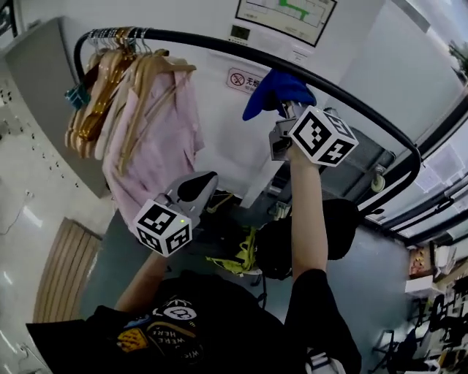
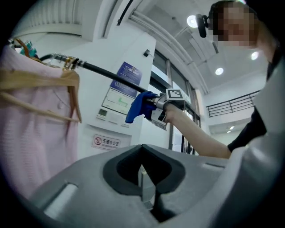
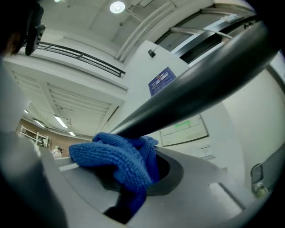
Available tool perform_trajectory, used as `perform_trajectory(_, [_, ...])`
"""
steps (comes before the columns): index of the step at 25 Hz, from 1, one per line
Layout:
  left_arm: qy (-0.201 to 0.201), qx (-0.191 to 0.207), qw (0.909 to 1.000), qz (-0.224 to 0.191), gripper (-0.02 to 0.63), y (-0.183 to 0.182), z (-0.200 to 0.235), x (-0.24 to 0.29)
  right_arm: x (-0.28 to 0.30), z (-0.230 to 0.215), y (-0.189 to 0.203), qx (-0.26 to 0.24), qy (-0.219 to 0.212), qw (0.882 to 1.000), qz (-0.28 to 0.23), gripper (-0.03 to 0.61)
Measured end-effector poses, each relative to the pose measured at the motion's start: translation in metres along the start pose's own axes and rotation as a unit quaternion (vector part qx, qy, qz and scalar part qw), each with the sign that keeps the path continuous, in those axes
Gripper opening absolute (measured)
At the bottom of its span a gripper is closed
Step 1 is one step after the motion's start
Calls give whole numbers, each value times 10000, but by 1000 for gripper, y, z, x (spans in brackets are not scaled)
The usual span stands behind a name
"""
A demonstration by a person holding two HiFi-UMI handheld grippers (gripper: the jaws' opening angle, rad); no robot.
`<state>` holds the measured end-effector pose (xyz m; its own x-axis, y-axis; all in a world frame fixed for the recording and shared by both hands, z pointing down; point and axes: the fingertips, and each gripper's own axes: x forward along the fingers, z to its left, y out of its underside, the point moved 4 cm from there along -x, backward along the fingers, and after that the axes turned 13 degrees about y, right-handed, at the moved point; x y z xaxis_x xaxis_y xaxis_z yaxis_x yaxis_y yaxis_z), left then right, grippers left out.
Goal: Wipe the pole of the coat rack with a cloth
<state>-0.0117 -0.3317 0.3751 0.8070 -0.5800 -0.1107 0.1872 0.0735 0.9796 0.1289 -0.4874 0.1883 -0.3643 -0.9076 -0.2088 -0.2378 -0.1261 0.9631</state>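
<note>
The coat rack's black pole [image 1: 219, 45] arcs across the head view from upper left to right. A blue cloth [image 1: 276, 89] is pressed against its underside, held in my right gripper [image 1: 287, 111], which is raised to the pole. In the right gripper view the blue cloth [image 3: 120, 162] bunches between the jaws, touching the pole [image 3: 200, 89] above it. My left gripper [image 1: 196, 186] hangs lower, below the pole, its jaws together with nothing between them. The left gripper view shows the pole [image 2: 104, 73], the cloth [image 2: 139, 106] and the right arm beyond.
Wooden hangers [image 1: 117, 80] and a pink garment [image 1: 157, 139] hang at the pole's left end. A white wall with a no-smoking sign [image 1: 243, 79] and a framed notice [image 1: 285, 16] stands behind. A black bag [image 1: 292, 241] and yellow-green items [image 1: 238, 259] lie on the rack's base.
</note>
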Motion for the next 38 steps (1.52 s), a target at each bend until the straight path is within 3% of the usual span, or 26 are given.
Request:
perform_trajectory(6, [-896,24,9957,-215,-3,-8,23,-66,64,105,37,252,-852,9954,371,55])
perform_trajectory(9, [-1020,54,9944,-258,-3,-13,27,-79,84,138,47,324,-1074,9924,507,55])
perform_trajectory(12, [-925,10,9955,-227,-3,-12,27,-76,82,140,47,240,-1118,9921,510,57])
perform_trajectory(16, [-500,-57,9987,-104,-3,-8,23,-50,55,105,34,139,-903,9952,341,57])
perform_trajectory(20, [264,-67,9996,35,-3,-1,7,-1,4,31,9,23,-262,9996,75,58])
perform_trajectory(23, [1027,-127,9944,230,-3,11,-16,45,-55,-37,-16,-148,529,9984,-164,58])
perform_trajectory(30, [2021,-161,9782,450,-3,23,-74,101,-158,-151,-63,-223,1928,9799,-467,58])
perform_trajectory(35, [2161,-137,9750,493,-3,26,-86,107,-189,-185,-75,27,2381,9686,-715,58])
perform_trajectory(38, [1937,-138,9799,448,-3,25,-79,97,-167,-168,-67,-81,2156,9745,-622,52])
